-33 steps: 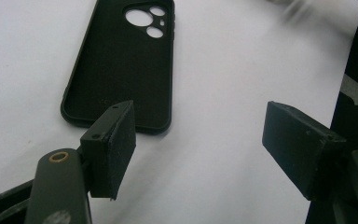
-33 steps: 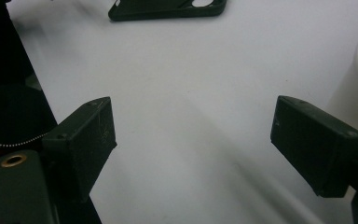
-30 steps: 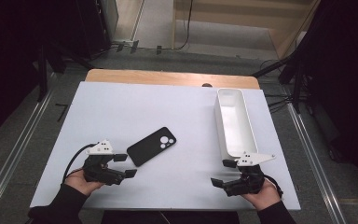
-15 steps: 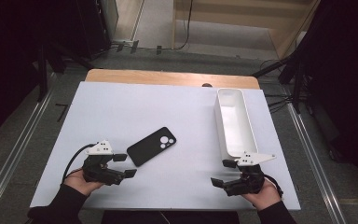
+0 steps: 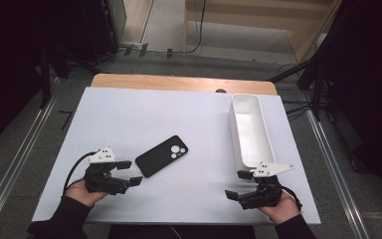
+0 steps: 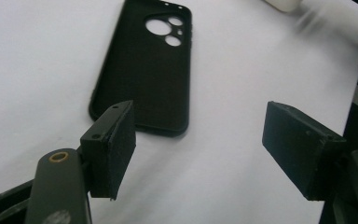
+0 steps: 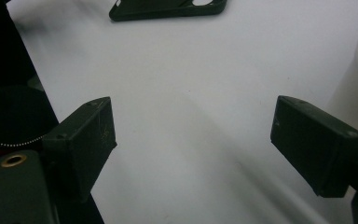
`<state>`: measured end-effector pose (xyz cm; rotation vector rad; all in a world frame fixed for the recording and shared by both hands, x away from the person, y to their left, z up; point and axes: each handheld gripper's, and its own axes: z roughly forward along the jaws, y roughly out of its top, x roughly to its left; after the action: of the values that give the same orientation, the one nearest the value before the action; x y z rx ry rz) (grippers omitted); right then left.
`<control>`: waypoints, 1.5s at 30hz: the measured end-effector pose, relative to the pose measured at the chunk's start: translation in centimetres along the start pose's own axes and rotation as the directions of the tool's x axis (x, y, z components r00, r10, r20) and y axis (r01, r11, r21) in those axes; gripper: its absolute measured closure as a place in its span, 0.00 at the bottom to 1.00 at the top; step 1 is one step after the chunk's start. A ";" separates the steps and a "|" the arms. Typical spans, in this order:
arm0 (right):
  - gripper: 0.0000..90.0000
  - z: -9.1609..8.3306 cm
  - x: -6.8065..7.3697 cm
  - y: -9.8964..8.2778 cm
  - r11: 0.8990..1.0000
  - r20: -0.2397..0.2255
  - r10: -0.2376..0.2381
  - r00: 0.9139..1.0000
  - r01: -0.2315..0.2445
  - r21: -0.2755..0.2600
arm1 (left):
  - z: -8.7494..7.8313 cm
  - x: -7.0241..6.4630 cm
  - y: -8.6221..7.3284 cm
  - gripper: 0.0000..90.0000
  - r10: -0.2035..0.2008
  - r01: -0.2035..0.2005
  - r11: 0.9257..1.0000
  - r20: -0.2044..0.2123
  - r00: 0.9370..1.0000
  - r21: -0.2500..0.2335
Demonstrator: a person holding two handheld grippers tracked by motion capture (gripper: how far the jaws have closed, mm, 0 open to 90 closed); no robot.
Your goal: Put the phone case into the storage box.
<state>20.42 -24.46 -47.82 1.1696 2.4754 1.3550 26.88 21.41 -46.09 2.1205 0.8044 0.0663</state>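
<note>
No shift since before: both tongs, left and right, agape, empty, near phone case

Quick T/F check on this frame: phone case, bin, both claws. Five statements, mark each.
1. The black phone case lies flat on the white table. True.
2. The left claw is shut on the phone case. False: its jaws stand open, just short of the case's near end.
3. The white bin has the phone case inside. False: the bin is empty; the case lies to its left on the table.
4. The right claw holds nothing. True: jaws open over bare table.
5. The bin stands on the left side of the table. False: it stands at the right side.
</note>
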 end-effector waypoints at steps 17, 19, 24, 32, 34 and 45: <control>0.14 0.1 -0.1 0.0 1.000 0.002 0.001 1.000 -0.001 0.005 | -0.2 1.5 0.7 0.29 0.016 -0.018 1.000 -0.052 0.999 -0.026; 0.14 0.2 -0.1 0.0 1.000 -0.003 -0.003 1.000 0.003 0.004 | -0.1 1.5 0.8 0.29 0.027 -0.028 0.999 -0.049 0.998 -0.028; 0.14 0.2 -0.2 0.0 1.000 -0.001 -0.001 1.000 0.001 0.007 | 0.4 1.8 1.5 0.29 0.055 -0.057 0.998 -0.041 0.998 -0.036; 0.14 0.2 -0.2 0.0 1.000 0.000 0.000 1.000 0.000 0.011 | 1.3 2.0 2.6 0.29 0.071 -0.072 0.996 -0.022 0.997 -0.043; 0.14 0.2 -0.2 0.0 1.000 -0.001 0.002 1.000 -0.002 0.016 | 1.4 2.0 2.9 0.29 0.070 -0.071 0.996 -0.021 0.997 -0.045; 0.14 0.3 -0.2 0.0 1.000 -0.001 -0.002 1.000 0.002 0.019 | 2.9 2.0 4.7 0.15 0.093 -0.092 0.996 0.036 0.995 -0.017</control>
<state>20.63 -24.40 -48.04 1.1700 2.4946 1.3343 31.85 18.47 -44.91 2.1377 0.6821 0.0824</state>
